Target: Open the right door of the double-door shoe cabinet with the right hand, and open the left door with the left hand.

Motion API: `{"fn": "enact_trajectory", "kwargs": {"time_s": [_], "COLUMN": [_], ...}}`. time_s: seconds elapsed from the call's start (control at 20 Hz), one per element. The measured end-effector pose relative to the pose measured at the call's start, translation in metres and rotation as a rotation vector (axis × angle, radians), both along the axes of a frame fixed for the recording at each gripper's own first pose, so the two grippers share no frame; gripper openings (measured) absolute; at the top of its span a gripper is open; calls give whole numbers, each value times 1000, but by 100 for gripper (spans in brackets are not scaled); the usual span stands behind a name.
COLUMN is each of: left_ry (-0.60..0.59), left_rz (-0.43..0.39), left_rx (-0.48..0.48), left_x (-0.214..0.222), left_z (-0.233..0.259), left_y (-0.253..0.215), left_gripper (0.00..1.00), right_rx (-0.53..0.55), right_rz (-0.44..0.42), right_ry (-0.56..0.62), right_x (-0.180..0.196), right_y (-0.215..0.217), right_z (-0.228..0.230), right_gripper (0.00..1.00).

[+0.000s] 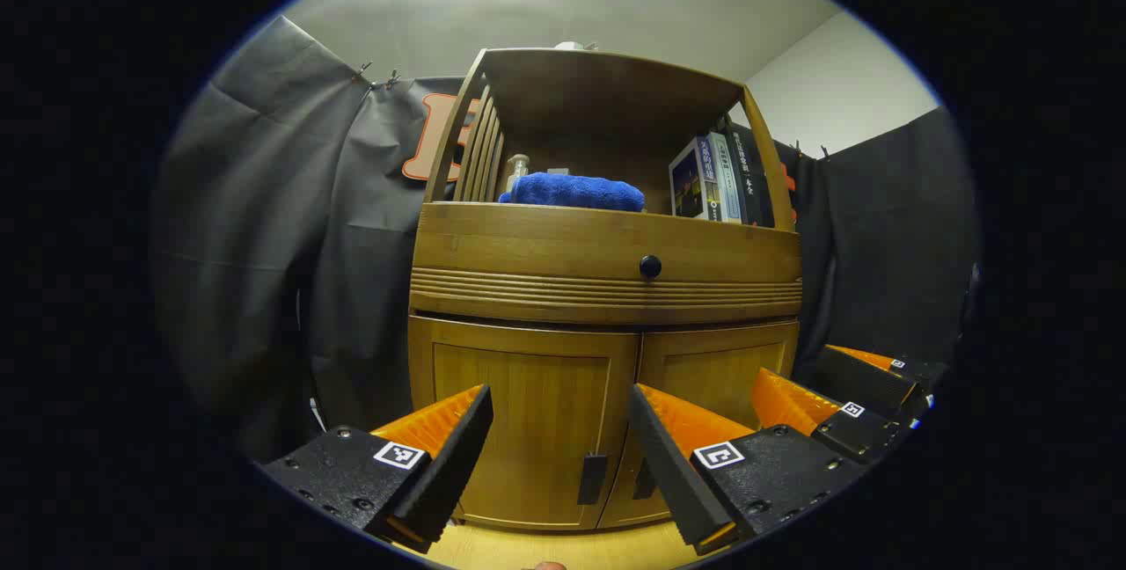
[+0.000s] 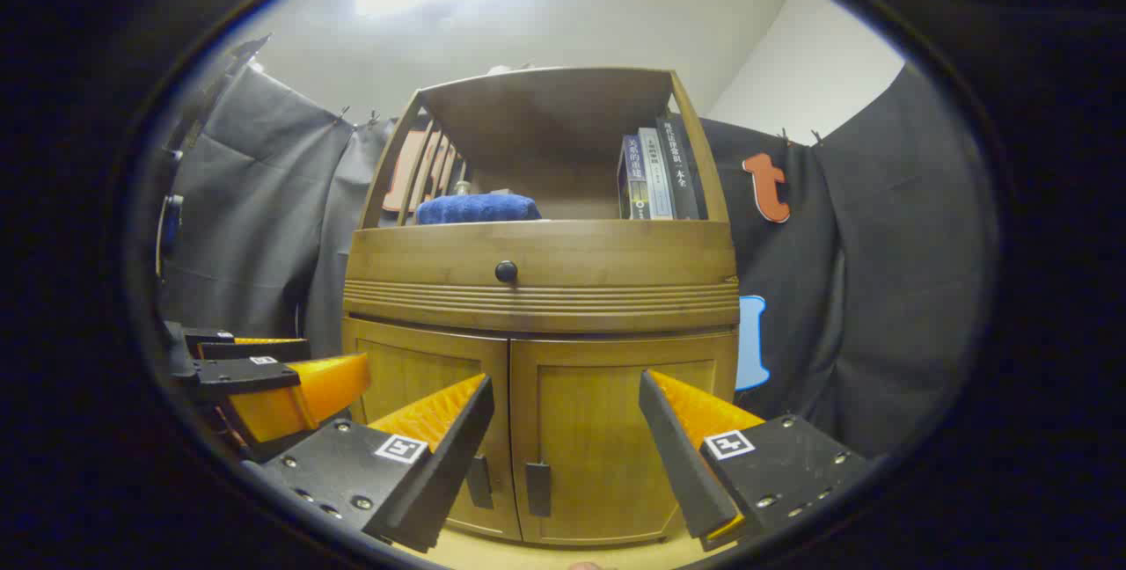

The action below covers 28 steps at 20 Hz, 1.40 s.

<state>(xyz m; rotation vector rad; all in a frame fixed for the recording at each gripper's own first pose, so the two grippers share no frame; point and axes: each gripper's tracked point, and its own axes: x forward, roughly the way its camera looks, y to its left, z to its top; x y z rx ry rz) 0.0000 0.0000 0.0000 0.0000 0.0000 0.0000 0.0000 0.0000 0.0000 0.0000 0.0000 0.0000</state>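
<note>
The wooden shoe cabinet stands straight ahead with both lower doors shut. In the left gripper view, my left gripper is open, a short way in front of the left door, whose dark handle hangs by the centre seam. The right door has its handle partly behind my finger. In the right gripper view, my right gripper is open in front of the right door and its handle. The left gripper is off to the left, apart from the cabinet.
Above the doors runs a drawer with a round dark knob. The open shelf holds a folded blue towel, a small bottle and several books. A light wooden surface lies under the cabinet. Black cloth hangs on both sides.
</note>
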Motion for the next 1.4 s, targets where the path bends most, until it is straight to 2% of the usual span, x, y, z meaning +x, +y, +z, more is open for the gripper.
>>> {"fn": "enact_trajectory", "kwargs": {"time_s": [0.5, 0.55, 0.65, 0.8, 0.95, 1.0, 1.1, 1.4], "left_ry": [1, 2, 1, -3, -4, -2, 3, 26], "left_rz": [16, 15, 15, 15, 20, 24, 39, 110], "left_rx": [1, 0, -2, 0, 4, 5, 8, 38], "left_x": [3, 4, 5, 6, 5, 5, 3, -2], "left_z": [-1, -2, -1, 0, 0, -1, -2, -9], "left_y": [5, 6, 6, 5, 9, 12, 18, 48], "left_gripper": [95, 92, 95, 95, 95, 92, 95, 95], "right_rx": [4, 6, 7, 0, -3, -4, -7, 12], "right_rz": [9, 9, 9, 7, 8, 10, 16, 27], "right_ry": [6, 6, 6, 15, 40, 51, 83, 243], "right_x": [6, 7, 8, 10, 15, 18, 24, 45], "right_y": [4, 4, 4, 3, 5, 7, 10, 24], "right_z": [-5, -5, -6, -10, -23, -28, -44, -106], "right_gripper": [97, 97, 99, 99, 99, 99, 99, 98]}}
